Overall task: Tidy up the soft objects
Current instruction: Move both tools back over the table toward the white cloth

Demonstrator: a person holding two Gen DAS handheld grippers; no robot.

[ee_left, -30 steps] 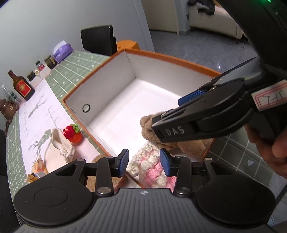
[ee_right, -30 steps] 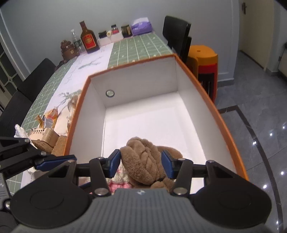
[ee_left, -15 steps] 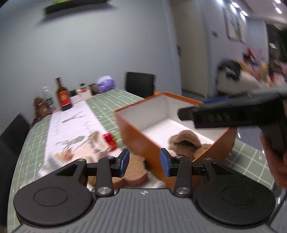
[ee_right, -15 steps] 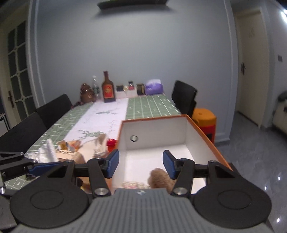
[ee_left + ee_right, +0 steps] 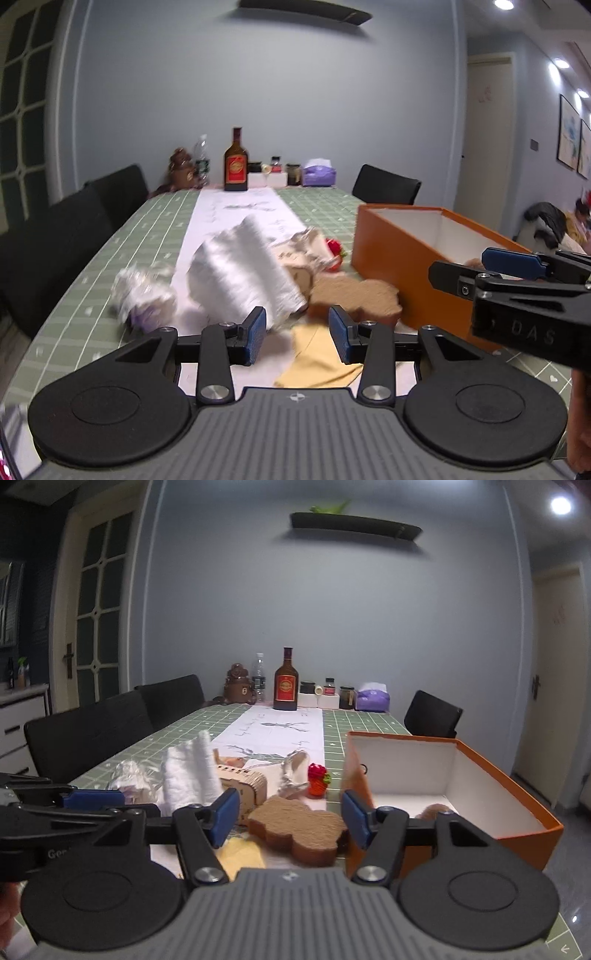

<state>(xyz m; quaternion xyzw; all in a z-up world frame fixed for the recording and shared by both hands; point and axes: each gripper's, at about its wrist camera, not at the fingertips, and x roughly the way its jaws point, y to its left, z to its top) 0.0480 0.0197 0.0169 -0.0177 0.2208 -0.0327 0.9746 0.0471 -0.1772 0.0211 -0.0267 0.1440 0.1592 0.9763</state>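
An orange box (image 5: pixel 524 786) with white walls stands on the table at the right; it also shows in the left wrist view (image 5: pixel 402 251). A brown plush toy (image 5: pixel 434 809) lies inside it. A brown bear-shaped pad (image 5: pixel 301 829) lies just left of the box, also in the left wrist view (image 5: pixel 354 297). A white towel (image 5: pixel 240 273) stands left of it, also in the right wrist view (image 5: pixel 190 775). My left gripper (image 5: pixel 297 332) is open and empty above a yellow cloth (image 5: pixel 321 358). My right gripper (image 5: pixel 290 818) is open and empty, level before the pad.
A small wooden box (image 5: pixel 242 788), a red strawberry toy (image 5: pixel 318 775), a clear wrapped bundle (image 5: pixel 144 291) and a beige bag (image 5: pixel 306 247) lie on the table runner. A bottle (image 5: pixel 285 681), jars and a tissue pack (image 5: pixel 373 698) stand at the far end. Black chairs flank the table.
My right gripper let go of the brown plush toy in the box. Both grippers pulled back out of the box, levelled out and now face the things on the table.
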